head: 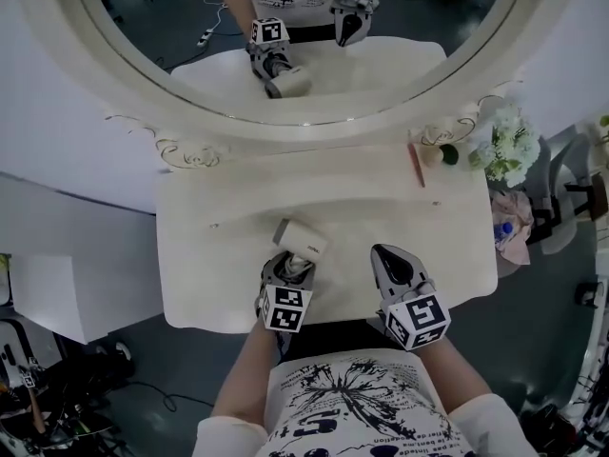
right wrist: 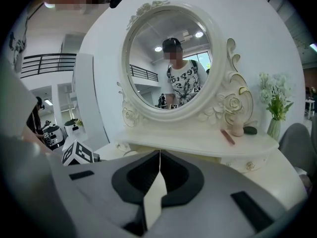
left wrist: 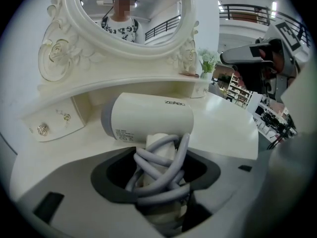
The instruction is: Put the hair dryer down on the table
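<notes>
even, bright indoor light with soft shadows; both gripper views bulge fisheye-style, dark vignetted corners, near parts blurred.

The hair dryer (left wrist: 148, 117) looks like smooth matt cream plastic, and the cord (left wrist: 163, 158) wound round its handle is rubbery grey. The table (head: 228, 208) has a satiny off-white painted finish. The mirror (head: 190, 27) at its 12 o'clock is glossy glass.

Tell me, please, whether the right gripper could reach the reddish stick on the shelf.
Probably yes. The right gripper is empty, jaws together, and only bare table lies between it and the reddish stick on the shelf; the hair dryer is off to its left, in the left gripper.
</notes>
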